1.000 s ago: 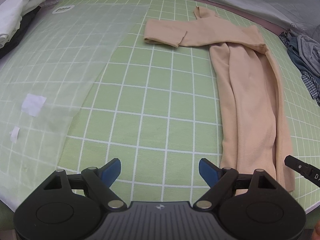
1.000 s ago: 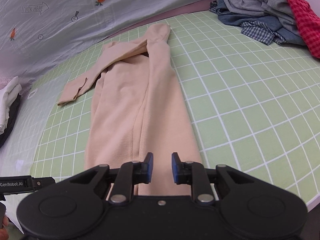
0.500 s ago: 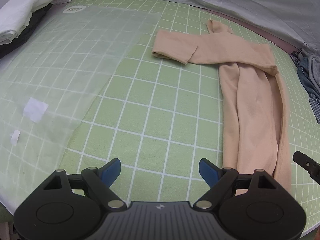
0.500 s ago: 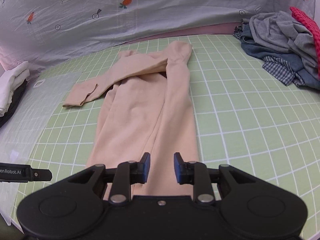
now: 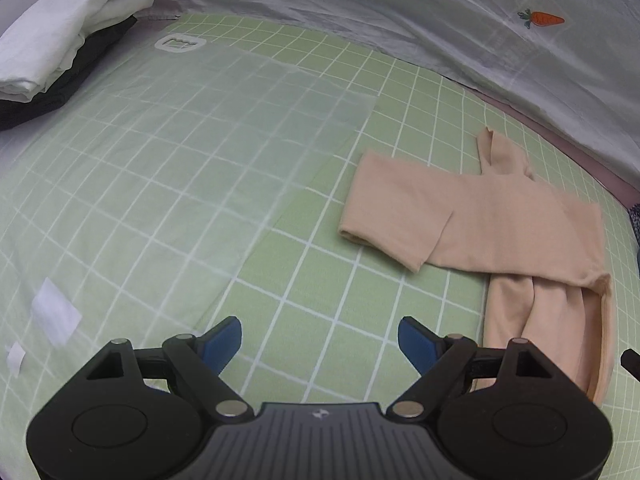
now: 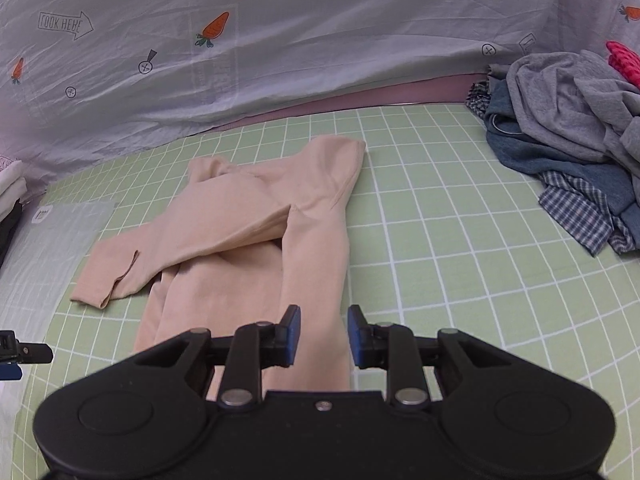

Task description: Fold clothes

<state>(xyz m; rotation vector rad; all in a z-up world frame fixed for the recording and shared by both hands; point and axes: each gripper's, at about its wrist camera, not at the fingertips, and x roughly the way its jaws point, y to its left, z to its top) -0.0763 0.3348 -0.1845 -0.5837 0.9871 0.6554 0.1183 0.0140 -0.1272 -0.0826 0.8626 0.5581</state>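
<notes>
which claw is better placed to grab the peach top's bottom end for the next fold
Right, probably. The right claw hangs directly over the near end of the peach top, jaws open and straddling the cloth. The left claw, wide open, faces bare green grid mat, with the garment off to its right.

Lying over everything, a green grid mat (image 6: 460, 240). Hanging behind, a pale carrot-print sheet (image 6: 320, 40). Covering the mat's left part, a translucent plastic sheet (image 5: 160, 152). Sticking to that plastic, two white tape pieces (image 5: 54, 316).
</notes>
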